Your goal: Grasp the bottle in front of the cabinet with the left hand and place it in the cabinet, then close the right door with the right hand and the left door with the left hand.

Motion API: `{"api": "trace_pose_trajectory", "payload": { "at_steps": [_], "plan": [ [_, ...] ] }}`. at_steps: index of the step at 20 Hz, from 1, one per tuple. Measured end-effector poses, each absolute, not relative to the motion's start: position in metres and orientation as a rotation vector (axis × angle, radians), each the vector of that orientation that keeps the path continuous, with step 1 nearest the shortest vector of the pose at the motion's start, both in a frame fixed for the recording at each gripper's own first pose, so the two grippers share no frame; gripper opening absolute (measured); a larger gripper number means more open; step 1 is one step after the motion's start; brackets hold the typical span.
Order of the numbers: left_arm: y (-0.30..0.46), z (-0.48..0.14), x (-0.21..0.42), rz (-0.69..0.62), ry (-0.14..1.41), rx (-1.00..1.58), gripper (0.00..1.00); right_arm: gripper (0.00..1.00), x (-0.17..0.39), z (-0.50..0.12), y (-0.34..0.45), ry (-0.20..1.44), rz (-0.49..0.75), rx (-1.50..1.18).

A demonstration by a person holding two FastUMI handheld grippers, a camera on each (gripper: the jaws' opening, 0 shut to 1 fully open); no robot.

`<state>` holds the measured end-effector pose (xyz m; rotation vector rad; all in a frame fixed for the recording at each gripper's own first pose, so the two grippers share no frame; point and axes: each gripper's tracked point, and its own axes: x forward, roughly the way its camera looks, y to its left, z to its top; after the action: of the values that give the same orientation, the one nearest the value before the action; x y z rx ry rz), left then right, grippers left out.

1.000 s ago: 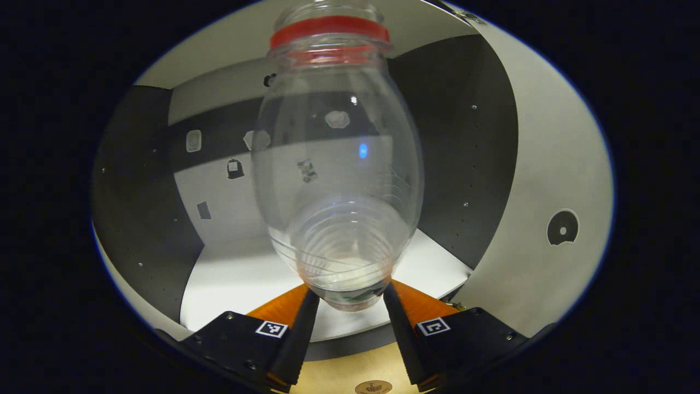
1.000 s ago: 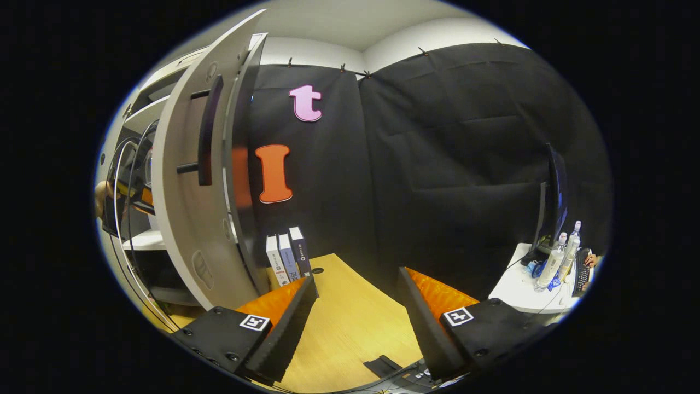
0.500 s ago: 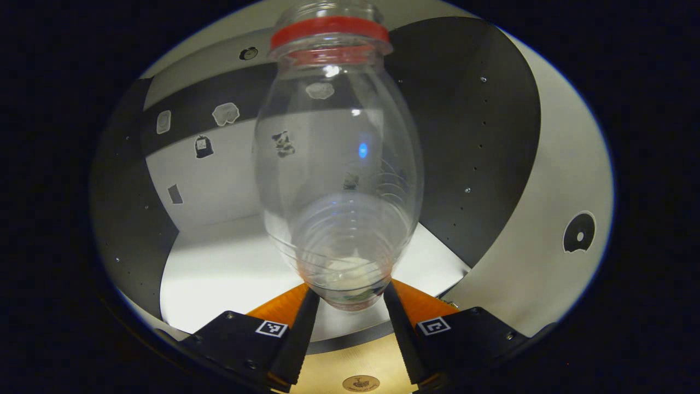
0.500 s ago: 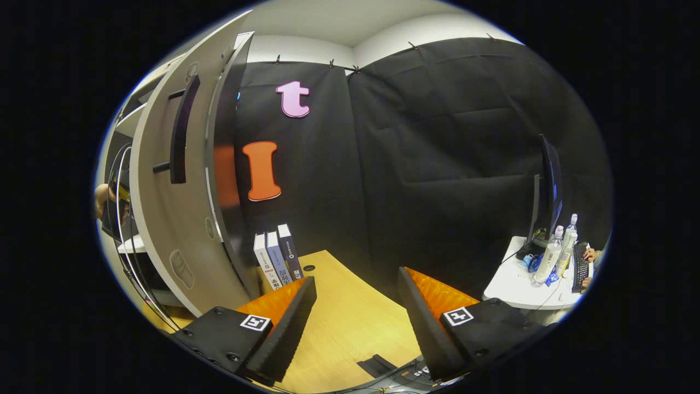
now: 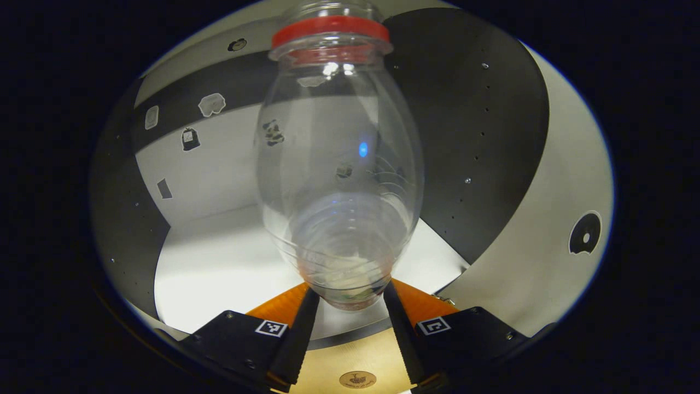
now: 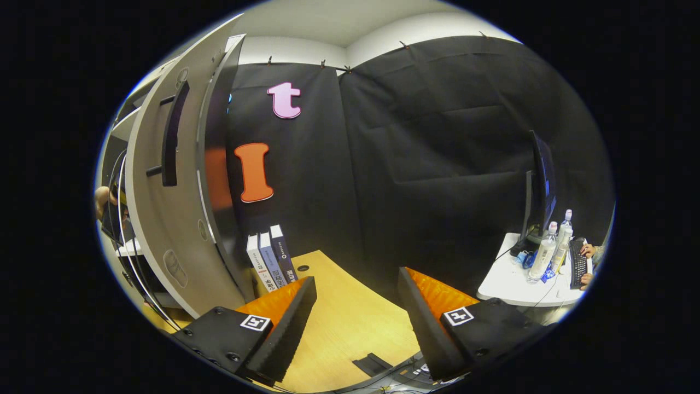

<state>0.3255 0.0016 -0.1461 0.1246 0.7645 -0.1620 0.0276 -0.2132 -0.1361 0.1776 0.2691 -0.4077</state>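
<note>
Now the left gripper [image 5: 346, 298] grips the bottle [image 5: 338, 164] mid-frame — lower it upright onto the white shelf [image 5: 219, 268] at lower left, then release; the right gripper [image 6: 355, 298] waits unclenched — empty.

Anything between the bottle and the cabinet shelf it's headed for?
Nothing visible. The left gripper holds the bottle by its base, facing the cabinet opening; the white shelf ahead looks bare.
</note>
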Motion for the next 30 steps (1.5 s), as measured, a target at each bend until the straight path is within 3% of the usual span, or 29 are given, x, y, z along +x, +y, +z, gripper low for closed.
{"api": "trace_pose_trajectory", "payload": {
  "at_steps": [13, 18, 30],
  "plan": [
    [0.003, -0.145, 0.318, -0.153, 0.784, 0.14, 0.76, 0.99, 0.024, -0.136, -0.215, 0.268, -0.405, 0.214],
    [0.008, -0.133, 0.31, -0.126, 0.733, 0.142, 0.96, 0.99, 0.032, -0.129, -0.205, 0.259, -0.374, 0.202],
    [0.028, -0.067, 0.261, -0.118, 0.512, 0.152, 0.96, 0.99, 0.078, -0.1, -0.136, 0.235, -0.189, 0.171]
  ]
}}
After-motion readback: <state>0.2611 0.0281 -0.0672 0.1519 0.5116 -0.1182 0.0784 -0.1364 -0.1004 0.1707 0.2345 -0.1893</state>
